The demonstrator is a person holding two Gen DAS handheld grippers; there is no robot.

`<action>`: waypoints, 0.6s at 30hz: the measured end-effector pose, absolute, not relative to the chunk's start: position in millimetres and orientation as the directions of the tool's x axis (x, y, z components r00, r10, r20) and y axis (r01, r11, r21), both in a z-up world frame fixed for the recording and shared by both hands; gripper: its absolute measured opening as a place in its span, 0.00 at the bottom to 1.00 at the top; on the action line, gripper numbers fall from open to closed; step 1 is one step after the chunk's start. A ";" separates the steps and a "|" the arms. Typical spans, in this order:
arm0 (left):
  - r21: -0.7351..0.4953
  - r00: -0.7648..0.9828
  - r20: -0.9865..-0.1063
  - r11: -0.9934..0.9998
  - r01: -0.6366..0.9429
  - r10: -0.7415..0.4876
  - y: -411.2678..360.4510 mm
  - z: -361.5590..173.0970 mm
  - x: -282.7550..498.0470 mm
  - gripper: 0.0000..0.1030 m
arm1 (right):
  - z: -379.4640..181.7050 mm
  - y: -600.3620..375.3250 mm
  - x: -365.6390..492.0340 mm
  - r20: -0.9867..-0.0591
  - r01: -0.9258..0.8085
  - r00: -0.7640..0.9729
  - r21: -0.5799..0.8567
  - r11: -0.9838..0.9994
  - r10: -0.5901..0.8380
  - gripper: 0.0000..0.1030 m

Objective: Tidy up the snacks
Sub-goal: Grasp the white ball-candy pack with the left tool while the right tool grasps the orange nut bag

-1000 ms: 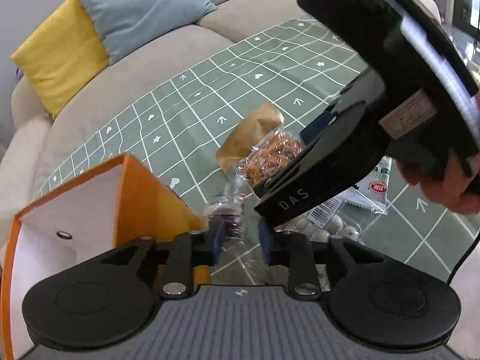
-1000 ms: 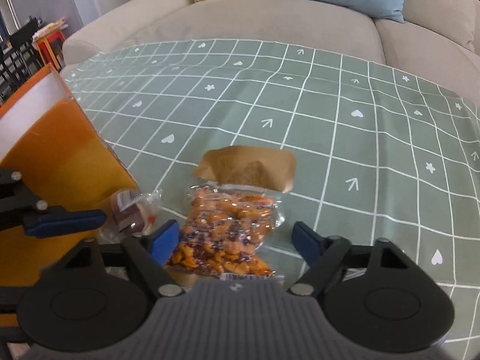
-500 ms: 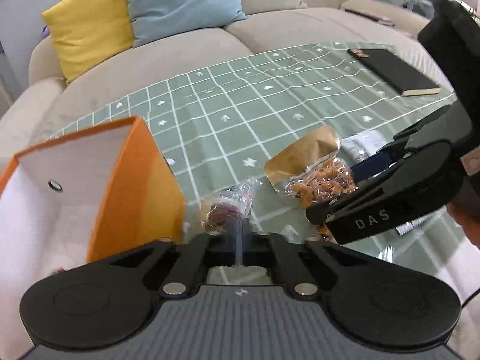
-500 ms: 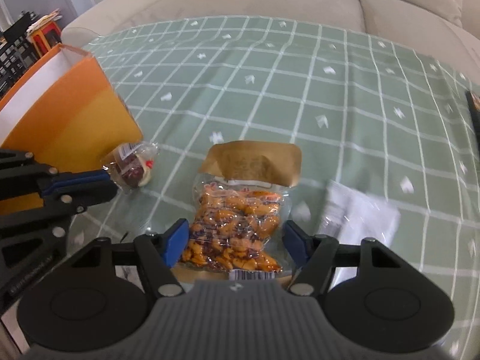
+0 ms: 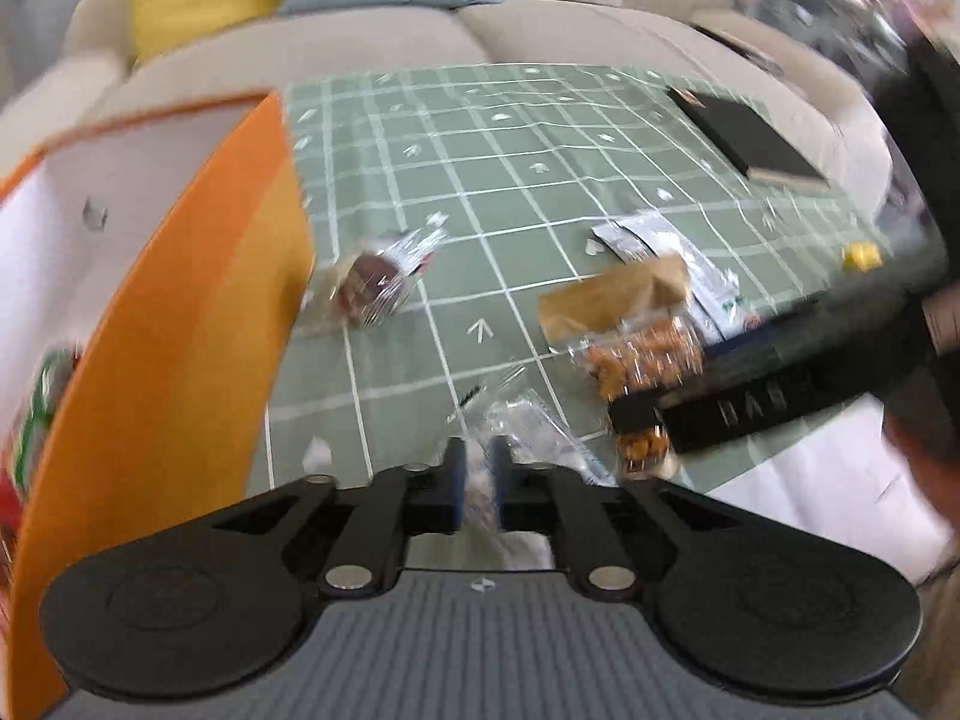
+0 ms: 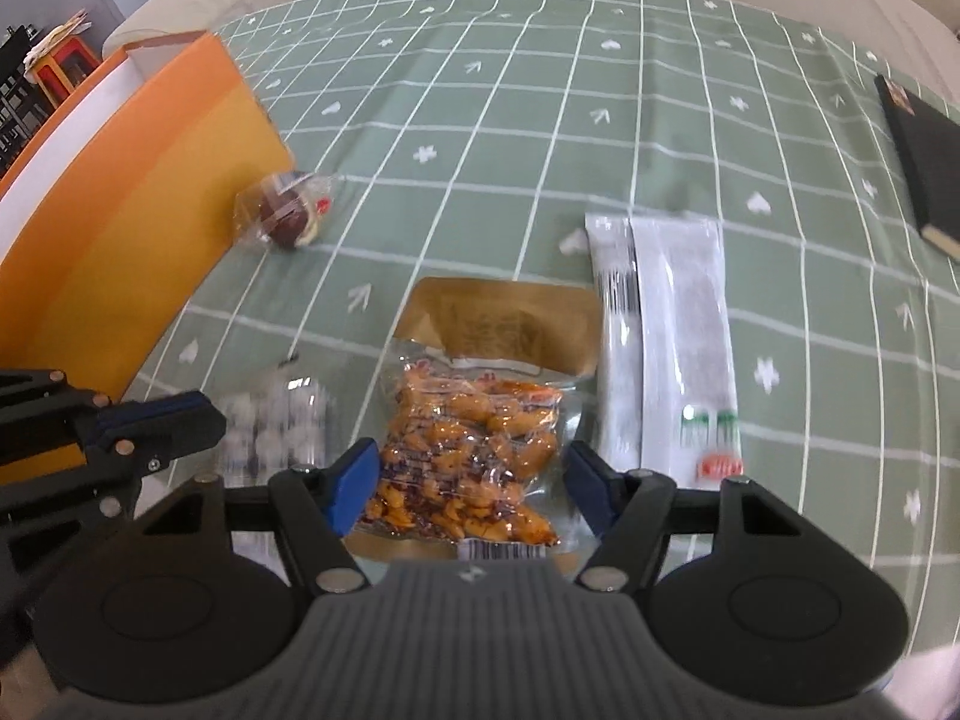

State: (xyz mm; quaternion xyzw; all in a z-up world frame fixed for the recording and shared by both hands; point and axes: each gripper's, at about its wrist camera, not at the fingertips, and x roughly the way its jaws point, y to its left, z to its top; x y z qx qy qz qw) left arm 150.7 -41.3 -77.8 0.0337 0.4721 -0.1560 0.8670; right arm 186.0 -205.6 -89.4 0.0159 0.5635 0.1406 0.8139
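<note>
My left gripper (image 5: 477,468) is shut on a clear packet of small white candies (image 5: 528,426), which also shows in the right wrist view (image 6: 273,426). My right gripper (image 6: 471,480) is open, its blue fingers either side of a clear bag of orange nuts (image 6: 474,438) with a gold header (image 6: 504,324). That bag also shows in the left wrist view (image 5: 642,348). A wrapped dark round snack (image 6: 288,213) lies beside the orange box (image 6: 138,192). A white sachet (image 6: 678,336) lies right of the nut bag.
The orange box (image 5: 180,324) stands open at the left with some snacks inside. A black notebook (image 6: 924,168) lies at the far right of the green checked tablecloth (image 6: 510,120). A small yellow item (image 5: 861,255) lies near it. A beige sofa runs behind.
My left gripper has swung right and closed on the white candy packet. My right gripper has lowered over the nut bag, and the white sachet has come into view.
</note>
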 end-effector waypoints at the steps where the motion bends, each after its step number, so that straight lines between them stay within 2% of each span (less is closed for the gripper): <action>1: -0.118 0.497 -0.832 0.953 0.278 -0.248 -38.4 -77.1 149.4 0.33 | -89.1 -205.8 181.7 -0.913 -0.213 0.322 0.187 0.959 0.249 0.64; 2: -0.134 0.493 -0.833 0.957 0.257 -0.250 -37.1 -76.8 148.9 0.43 | -89.4 -206.6 177.8 -0.914 -0.216 0.319 0.187 0.958 0.250 0.64; 5: -0.159 0.480 -0.847 0.971 0.178 -0.227 -35.0 -78.7 147.9 0.62 | -88.9 -206.1 168.9 -0.916 -0.224 0.311 0.189 0.956 0.254 0.63; 10: -0.221 0.427 -0.873 0.972 0.080 -0.234 -36.5 -85.0 152.3 0.68 | -88.0 -210.4 151.3 -0.919 -0.228 0.304 0.185 0.956 0.251 0.64; 12: -0.224 0.417 -0.881 0.973 0.049 -0.224 -40.2 -86.7 155.1 0.74 | -88.6 -211.4 149.5 -0.918 -0.216 0.312 0.181 0.959 0.244 0.64; 18: -0.179 0.381 -0.911 0.984 -0.011 -0.162 -59.4 -93.6 163.4 0.77 | -88.6 -207.1 140.1 -0.919 -0.244 0.313 0.165 0.956 0.238 0.66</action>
